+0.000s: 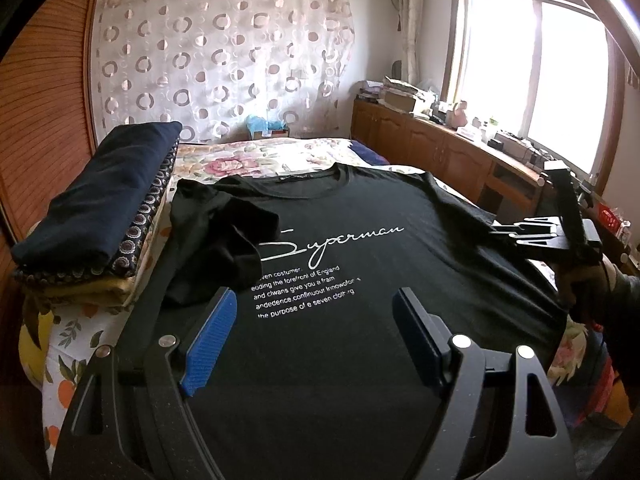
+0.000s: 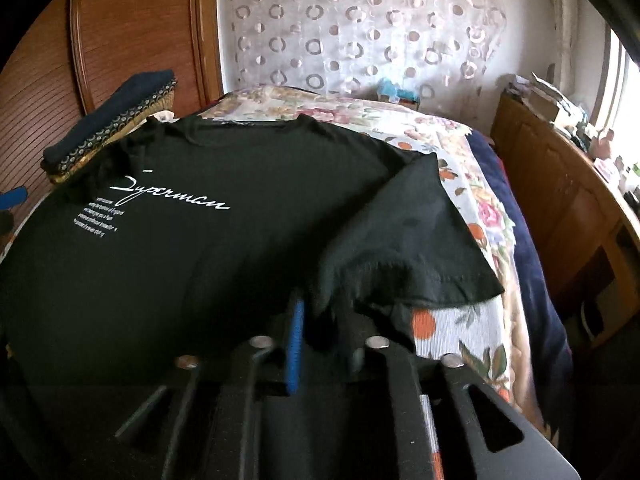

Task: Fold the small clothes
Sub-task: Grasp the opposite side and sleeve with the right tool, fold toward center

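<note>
Right hand-held gripper [image 2: 320, 316] nearly closed, pinching black T-shirt [image 2: 200, 248] sleeve; left [image 1: 316, 324] wide, empty.

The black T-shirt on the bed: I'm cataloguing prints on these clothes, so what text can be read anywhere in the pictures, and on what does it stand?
All on the chest of the black T-shirt, white print:
"Superman" in script
"...even costumer." (start hidden by the folded sleeve)
"...eding the forefront of England"
"and clwans give you a fram"
"andedence.continuout Innowdons" (end unclear)
"the purpose of e seven clothing" (end unclear)
Neck label: too small to read.
</note>
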Motion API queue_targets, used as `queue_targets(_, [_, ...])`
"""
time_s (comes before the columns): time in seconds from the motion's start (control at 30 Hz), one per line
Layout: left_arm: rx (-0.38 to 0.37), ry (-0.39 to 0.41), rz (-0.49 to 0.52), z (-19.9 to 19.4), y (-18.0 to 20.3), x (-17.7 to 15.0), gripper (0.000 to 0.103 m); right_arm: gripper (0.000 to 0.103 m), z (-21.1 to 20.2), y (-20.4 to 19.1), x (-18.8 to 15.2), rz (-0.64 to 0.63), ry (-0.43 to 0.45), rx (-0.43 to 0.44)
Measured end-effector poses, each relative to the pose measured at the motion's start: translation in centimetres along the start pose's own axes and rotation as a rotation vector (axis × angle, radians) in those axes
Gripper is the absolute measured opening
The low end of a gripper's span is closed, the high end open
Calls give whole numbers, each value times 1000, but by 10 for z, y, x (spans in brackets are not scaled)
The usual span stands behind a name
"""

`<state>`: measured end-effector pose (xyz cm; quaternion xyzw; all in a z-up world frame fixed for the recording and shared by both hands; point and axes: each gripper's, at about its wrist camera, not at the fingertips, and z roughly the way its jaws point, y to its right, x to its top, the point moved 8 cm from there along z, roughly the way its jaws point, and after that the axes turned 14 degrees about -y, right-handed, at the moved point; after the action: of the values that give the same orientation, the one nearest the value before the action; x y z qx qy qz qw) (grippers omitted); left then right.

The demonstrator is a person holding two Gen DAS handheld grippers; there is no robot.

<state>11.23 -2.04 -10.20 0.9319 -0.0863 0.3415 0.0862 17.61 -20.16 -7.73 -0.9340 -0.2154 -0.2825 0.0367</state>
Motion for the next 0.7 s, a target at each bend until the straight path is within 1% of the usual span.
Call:
queue_targets(0.03, [-1, 1, 0, 0, 0, 0, 81, 34, -2, 1, 0, 4, 0, 0])
queue_targets(0.07, [-1, 2, 0, 0, 0, 0, 81, 38, -7, 2, 3, 9, 3, -5])
queue_targets(0.23, [-3, 5, -1, 0, 0, 0, 81, 40, -35, 13, -1, 33, 59, -19])
queue_targets(0.3, [-5, 4, -2, -1, 0, 0, 81, 41, -38, 26, -3, 57, 78, -38])
queue_targets(0.37, [-7, 2, -5, -1, 2, 0, 81, 41, -31, 44, 0, 92, 82, -55])
queue_targets(0.47, [-6, -2, -4, -1, 4, -1, 81, 41, -16, 68, 3, 129, 59, -104])
queue_targets(0.6, [-6, -4, -4, -1, 5, -2, 81, 41, 15, 94, 8, 185, -20, -128])
queue_targets(0.7, [-6, -5, -4, -1, 5, -3, 81, 41, 31, 104, 13, 203, -57, -141])
